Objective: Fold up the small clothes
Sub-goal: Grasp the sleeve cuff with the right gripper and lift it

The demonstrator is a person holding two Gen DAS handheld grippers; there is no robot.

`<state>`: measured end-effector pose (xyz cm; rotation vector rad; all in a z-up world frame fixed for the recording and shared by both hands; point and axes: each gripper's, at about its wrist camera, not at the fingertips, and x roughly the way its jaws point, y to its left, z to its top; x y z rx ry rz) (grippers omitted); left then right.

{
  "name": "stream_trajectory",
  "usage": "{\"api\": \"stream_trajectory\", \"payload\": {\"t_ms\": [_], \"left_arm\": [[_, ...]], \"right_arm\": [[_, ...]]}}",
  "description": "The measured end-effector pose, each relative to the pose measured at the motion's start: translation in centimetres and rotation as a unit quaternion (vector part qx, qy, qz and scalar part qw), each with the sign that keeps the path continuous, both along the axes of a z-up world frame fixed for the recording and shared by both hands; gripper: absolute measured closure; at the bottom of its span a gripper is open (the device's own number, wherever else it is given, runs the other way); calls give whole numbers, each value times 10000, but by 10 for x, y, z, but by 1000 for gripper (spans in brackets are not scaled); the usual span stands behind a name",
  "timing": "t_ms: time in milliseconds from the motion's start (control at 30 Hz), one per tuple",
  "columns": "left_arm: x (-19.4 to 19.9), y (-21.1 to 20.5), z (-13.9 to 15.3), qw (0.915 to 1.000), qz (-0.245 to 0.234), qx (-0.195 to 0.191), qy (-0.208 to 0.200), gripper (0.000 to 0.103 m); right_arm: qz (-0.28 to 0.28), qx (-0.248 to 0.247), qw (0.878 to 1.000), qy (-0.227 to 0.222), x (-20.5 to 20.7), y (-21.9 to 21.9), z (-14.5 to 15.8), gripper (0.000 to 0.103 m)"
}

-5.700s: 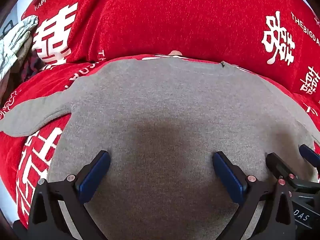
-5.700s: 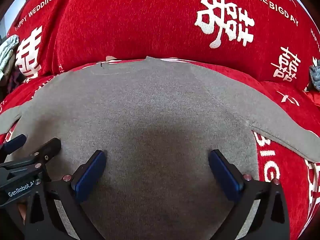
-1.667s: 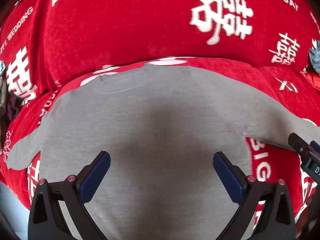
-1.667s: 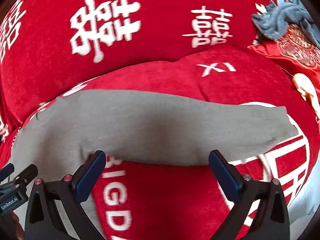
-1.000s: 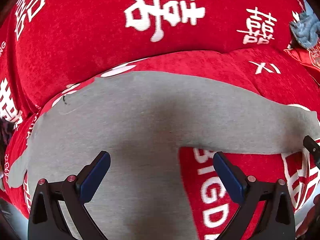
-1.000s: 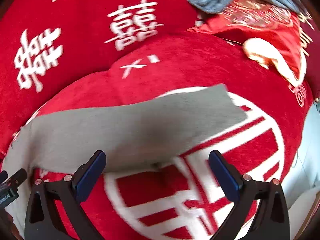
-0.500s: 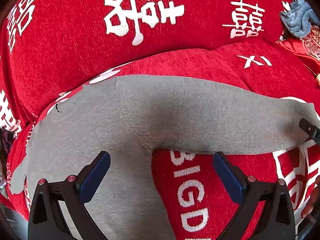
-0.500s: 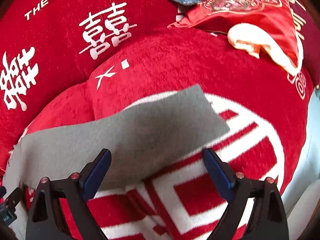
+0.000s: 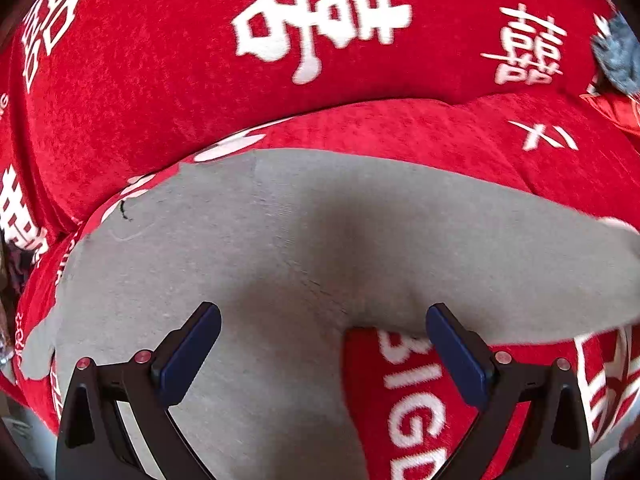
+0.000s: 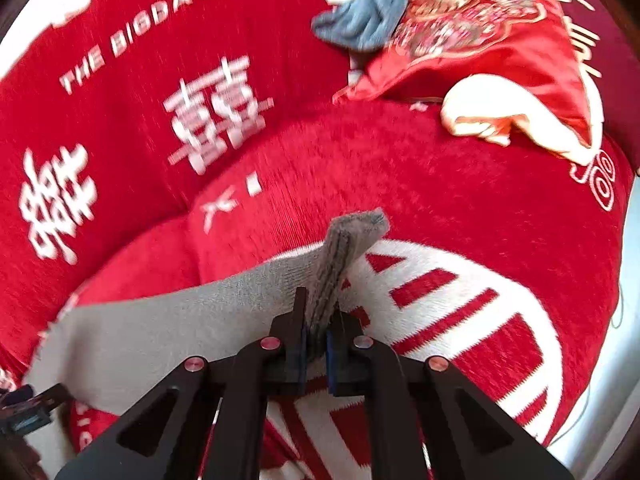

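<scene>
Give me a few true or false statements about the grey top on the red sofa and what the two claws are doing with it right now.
1. The right claw is shut on the grey top's sleeve cuff. True; its jaws have just been closing, with the cuff between them.
2. The left claw is clamped on the grey top. False: its jaws stand wide open above the fabric.
3. The grey top lies on a red sofa cover with white lettering. True.
4. The sleeve is folded across the body of the top. False: it stretches out sideways over the cover.
5. A blue-grey cloth lies at the far end by a red embroidered cushion. True.
</scene>
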<state>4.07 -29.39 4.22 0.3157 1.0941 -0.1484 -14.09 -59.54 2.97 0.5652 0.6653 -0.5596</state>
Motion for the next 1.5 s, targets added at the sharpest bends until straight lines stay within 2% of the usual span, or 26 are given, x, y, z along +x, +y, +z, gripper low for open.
{"api": "stream_trajectory", "payload": {"t_ms": [100, 267, 367, 500, 567, 633, 667, 733, 800, 1100, 1267, 1500], "left_arm": [[9, 8, -2, 9999, 142, 29, -4, 0], [27, 17, -13, 9994, 297, 134, 73, 0], [38, 21, -32, 9983, 241, 160, 501, 0], [44, 27, -27, 9985, 227, -99, 485, 0], [46, 33, -22, 9983, 382, -230, 374, 0], [50, 37, -27, 9973, 560, -161, 458, 0], [51, 35, -34, 9970, 486, -48, 605, 0], [50, 34, -30, 9984, 340, -57, 454, 0], [51, 42, -22, 9978, 406, -239, 457, 0], [35, 96, -7, 9944, 688, -671, 449, 0], [27, 121, -5, 9945, 667, -715, 365, 0], [14, 151, 2, 9959, 568, -700, 49, 0]], "right_arm": [[-157, -30, 9998, -84, -10, -1, 3, 96], [-127, 43, 9999, 44, 0, -3, -2, 96], [-134, 126, 9998, 31, 2, -7, -3, 96], [-121, 201, 9997, 8, 7, -11, -2, 96], [-85, 180, 9997, -118, 7, -10, 6, 96], [-43, 121, 9995, -272, 8, -7, 19, 96], [-24, 106, 9994, -324, 8, -6, 24, 96], [30, 56, 9992, -402, 12, -1, 39, 96], [90, -19, 9989, -470, 15, 5, 52, 96], [602, -443, 9941, -788, 44, 59, 113, 96], [952, -571, 9898, -891, 67, 103, 133, 96], [1425, -661, 9837, -877, 94, 169, 144, 96]]}}
